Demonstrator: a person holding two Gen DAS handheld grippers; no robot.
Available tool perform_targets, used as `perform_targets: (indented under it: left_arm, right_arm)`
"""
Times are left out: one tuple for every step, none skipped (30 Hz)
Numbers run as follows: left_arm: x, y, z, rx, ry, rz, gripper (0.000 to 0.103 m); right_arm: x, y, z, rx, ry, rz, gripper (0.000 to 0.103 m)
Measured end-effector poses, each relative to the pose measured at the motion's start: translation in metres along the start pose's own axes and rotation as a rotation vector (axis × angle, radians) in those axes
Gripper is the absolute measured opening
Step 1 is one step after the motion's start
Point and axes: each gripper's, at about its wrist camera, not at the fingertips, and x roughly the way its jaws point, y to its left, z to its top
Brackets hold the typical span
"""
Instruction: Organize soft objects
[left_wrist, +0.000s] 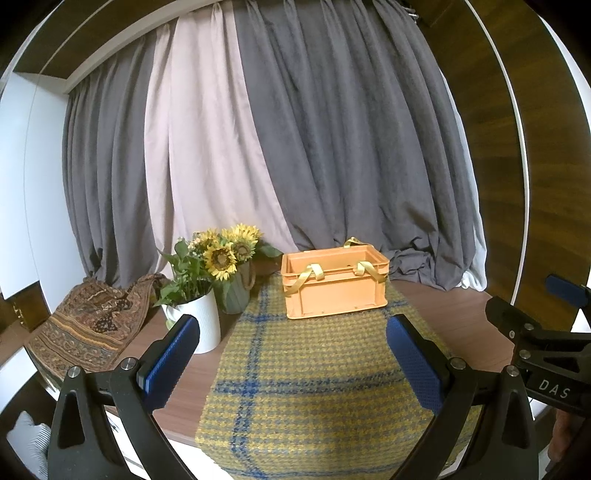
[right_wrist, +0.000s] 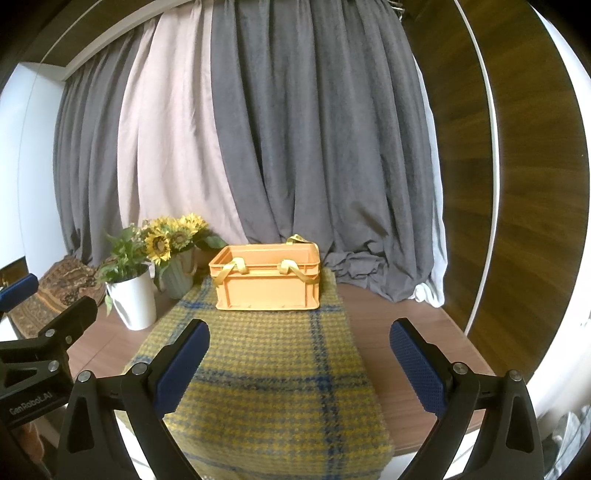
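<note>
Both tools, left tool and right tool, spread wide, empty, hovering before orange crate. Crate atop plaid blanket on bench. Likely start: grasping blanket's near edge next.

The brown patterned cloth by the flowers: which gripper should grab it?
Probably left. The patterned cloth lies at the table's far left, beside the open left gripper; the right gripper sits farther away.
</note>
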Motion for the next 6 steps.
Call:
perform_targets:
  left_arm:
    - [0.0005,-0.0002,-0.0001,-0.001,0.001,-0.001,0.103]
    - [0.0007,-0.0007,-0.0001,-0.001,0.003,-0.002,0.103]
    - [0.0009,-0.0016,-0.0002,-0.001,0.004,-0.002,0.103]
    - [0.0009,-0.0022,-0.0003,-0.001,0.005,-0.001,0.103]
    - [0.0013,-0.0028,-0.0003,0.0,0.007,-0.002,0.103]
    - [0.0013,-0.0037,-0.0003,0.002,0.009,-0.003,0.103]
  right_arm:
    - [0.0009,0.0009,0.0007,0.0,0.0,-0.001,0.099]
    - [0.0008,0.0014,0.0008,0.0,0.001,-0.002,0.099]
    - [0.0005,0.0017,0.0007,-0.001,0.001,-0.002,0.099]
    - [0.0003,0.0018,0.0006,0.0,0.0,-0.004,0.099]
    - [0.0017,0.0019,0.0013,0.001,0.001,-0.006,0.099]
    - [0.0021,0.0019,0.0013,0.004,0.003,-0.006,0.099]
